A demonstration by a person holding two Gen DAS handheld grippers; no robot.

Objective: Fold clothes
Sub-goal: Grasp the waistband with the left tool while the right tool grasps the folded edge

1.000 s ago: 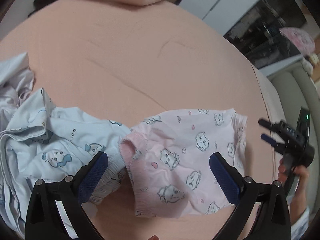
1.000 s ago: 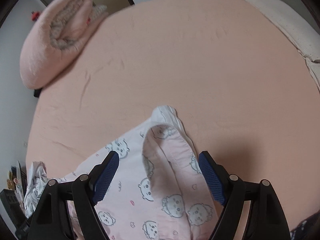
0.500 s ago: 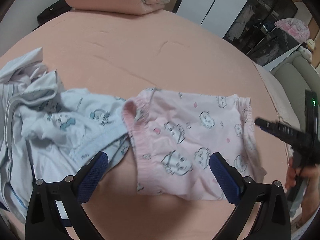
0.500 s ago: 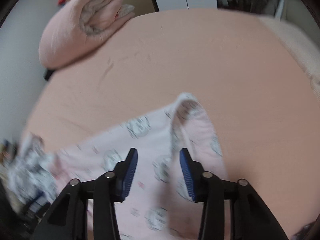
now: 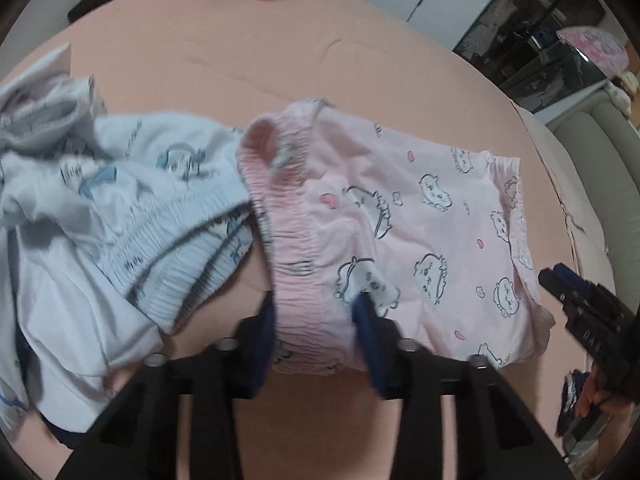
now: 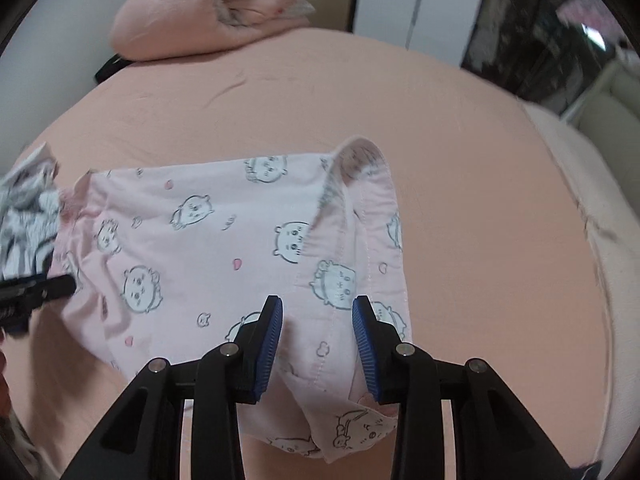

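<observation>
Pink shorts [image 5: 420, 216] printed with small cartoon animals lie spread on the peach bed [image 5: 240, 60]. My left gripper [image 5: 316, 316] straddles their gathered waistband. Its jaws have narrowed, but a band of fabric still shows between them. In the right wrist view my right gripper [image 6: 317, 320] sits over the leg hem of the pink shorts [image 6: 192, 240], jaws partly closed with flat cloth in the gap. Each gripper shows in the other's view: the right gripper [image 5: 560, 280] and the left gripper [image 6: 52, 286].
A heap of pale blue printed clothes [image 5: 120, 200] lies against the waistband on the left. A rolled pink blanket [image 6: 192, 12] rests at the far end of the bed [image 6: 480, 200]. A beige sofa [image 5: 592, 152] and a dark glass cabinet [image 5: 540, 20] stand beyond the right edge.
Both grippers came down onto the pink shorts. The left jaws went from wide open to narrow around the waistband. The right jaws narrowed over the leg hem.
</observation>
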